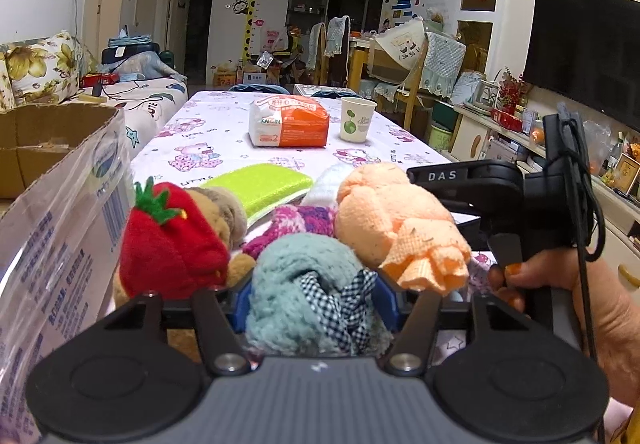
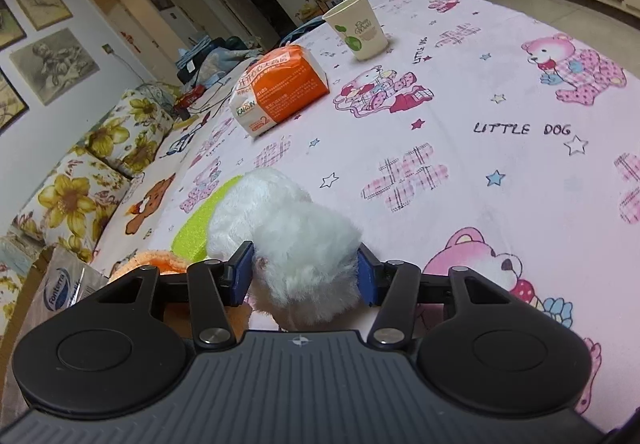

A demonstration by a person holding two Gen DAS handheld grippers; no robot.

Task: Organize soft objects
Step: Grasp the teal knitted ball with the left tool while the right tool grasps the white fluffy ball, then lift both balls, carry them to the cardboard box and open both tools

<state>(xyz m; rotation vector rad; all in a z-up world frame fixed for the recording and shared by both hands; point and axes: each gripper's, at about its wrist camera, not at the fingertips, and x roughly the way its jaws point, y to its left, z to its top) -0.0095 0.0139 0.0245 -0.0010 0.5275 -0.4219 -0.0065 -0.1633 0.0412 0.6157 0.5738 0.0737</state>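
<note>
My left gripper [image 1: 314, 298] is shut on a teal fluffy cloth with a checked patch [image 1: 304, 276], low over the table. Around it lie a brown plush in a red strawberry hat [image 1: 172, 240], a rolled orange towel [image 1: 396, 220], a pink-purple knit piece [image 1: 300, 222] and a green sponge [image 1: 260, 188]. My right gripper [image 2: 306, 274] is shut on a white fluffy toy [image 2: 288, 232] resting on the table; it shows as a black body [image 1: 480, 184] in the left wrist view. The sponge [image 2: 196, 228] and the orange towel [image 2: 156, 260] lie to its left.
An open cardboard box [image 1: 60, 180] stands at the left table edge, also in the right wrist view [image 2: 60, 280]. An orange tissue pack [image 1: 288, 122] and a paper cup [image 1: 356, 118] stand further back on the pink tablecloth [image 2: 480, 172]. A sofa [image 2: 100, 164] runs along the left.
</note>
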